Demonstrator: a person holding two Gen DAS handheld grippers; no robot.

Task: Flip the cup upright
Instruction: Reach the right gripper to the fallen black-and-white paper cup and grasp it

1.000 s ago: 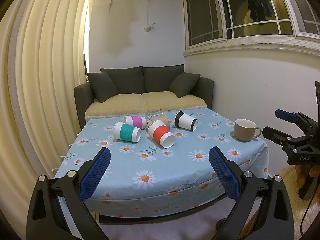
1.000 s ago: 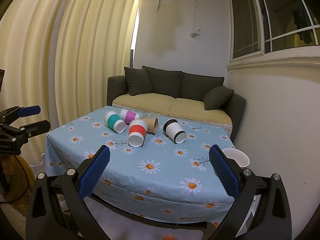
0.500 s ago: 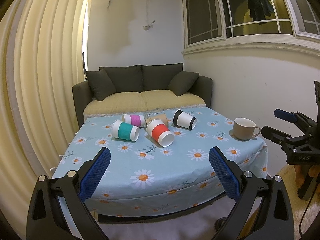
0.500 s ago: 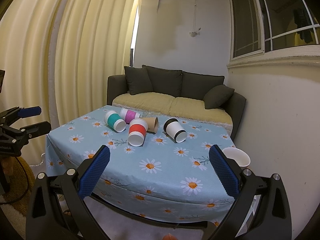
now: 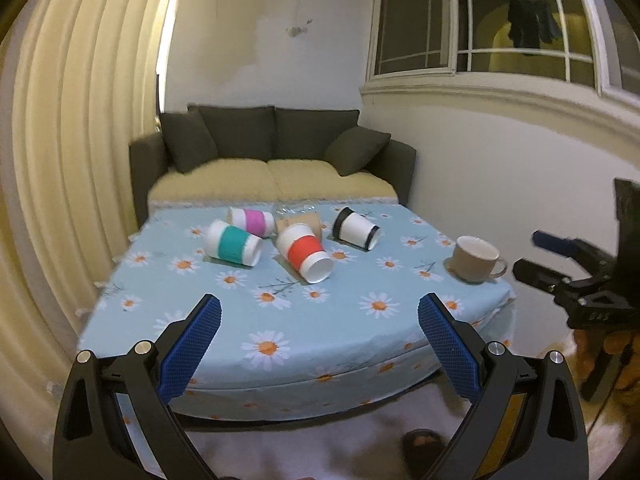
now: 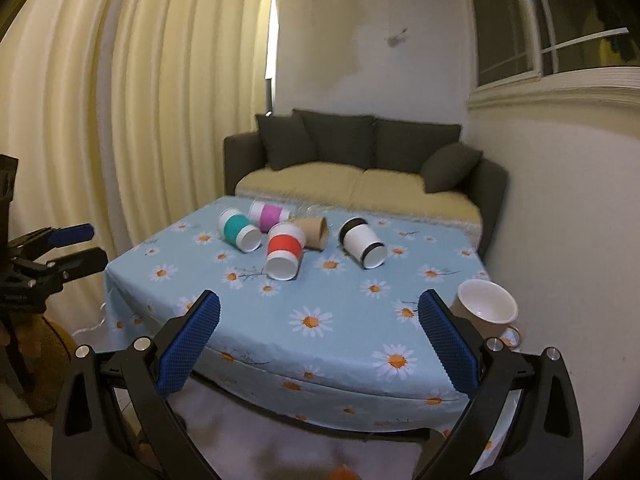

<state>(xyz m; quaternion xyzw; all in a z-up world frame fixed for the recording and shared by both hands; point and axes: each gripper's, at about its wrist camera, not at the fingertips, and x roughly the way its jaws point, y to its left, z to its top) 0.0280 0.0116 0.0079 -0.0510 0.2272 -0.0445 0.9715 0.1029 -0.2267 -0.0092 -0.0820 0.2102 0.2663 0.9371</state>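
Left wrist, brown cup (image 5: 300, 222) partly hidden

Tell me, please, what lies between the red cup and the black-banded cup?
Only bare tablecloth separates the red cup from the black-banded cup, clearest in the right wrist view.

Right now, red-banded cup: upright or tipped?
Tipped. The red-banded cup lies on its side on the tablecloth, its open mouth facing the camera and its base pointing toward the sofa.
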